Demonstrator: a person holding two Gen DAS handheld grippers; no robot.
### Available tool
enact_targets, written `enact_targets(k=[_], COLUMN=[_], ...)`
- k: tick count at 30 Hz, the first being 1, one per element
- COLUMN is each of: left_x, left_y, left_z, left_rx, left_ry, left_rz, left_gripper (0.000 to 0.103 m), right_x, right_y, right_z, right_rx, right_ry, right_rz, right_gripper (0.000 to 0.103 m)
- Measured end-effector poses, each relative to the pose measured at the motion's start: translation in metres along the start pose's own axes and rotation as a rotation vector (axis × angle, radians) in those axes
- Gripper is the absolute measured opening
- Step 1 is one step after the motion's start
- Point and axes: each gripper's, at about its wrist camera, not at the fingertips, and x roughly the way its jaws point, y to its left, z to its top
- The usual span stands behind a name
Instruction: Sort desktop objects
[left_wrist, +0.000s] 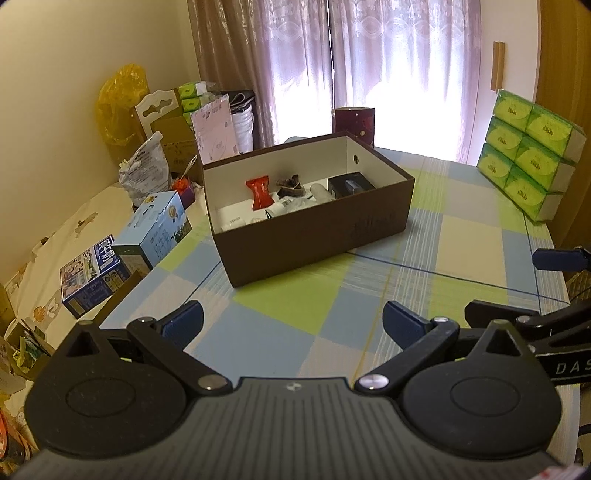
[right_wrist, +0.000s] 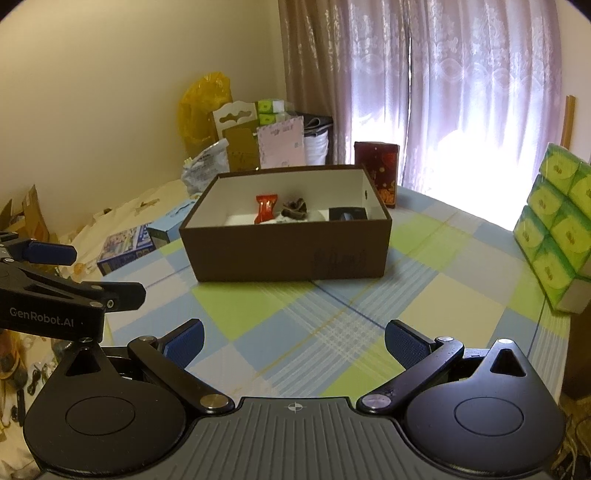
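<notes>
Both my grippers, left (left_wrist: 291, 325) and right (right_wrist: 293, 343), stand apart, empty, near the box (right_wrist: 288, 254). Inside it: red packet (right_wrist: 266, 208), probably light, crinkly; pinch its twisted end.

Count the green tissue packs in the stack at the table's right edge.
6 show in the left wrist view, two columns of three: top, middle, bottom. More may sit behind them.
</notes>
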Motion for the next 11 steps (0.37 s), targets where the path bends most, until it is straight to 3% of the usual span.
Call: enact_targets(k=[11], left_x=[-0.0004], left_y=[0.0054], left_z=[-0.0022], left_rx=[-0.022], left_ry=[0.0], left_rz=[0.016], left_gripper=[0.102], right_x=[0.0017], right_y=[0.0038], right_z=[-0.0063], right_rx=[0.006], right_ry=[0.019], right_rz=[0.001], right_gripper=[0.101])
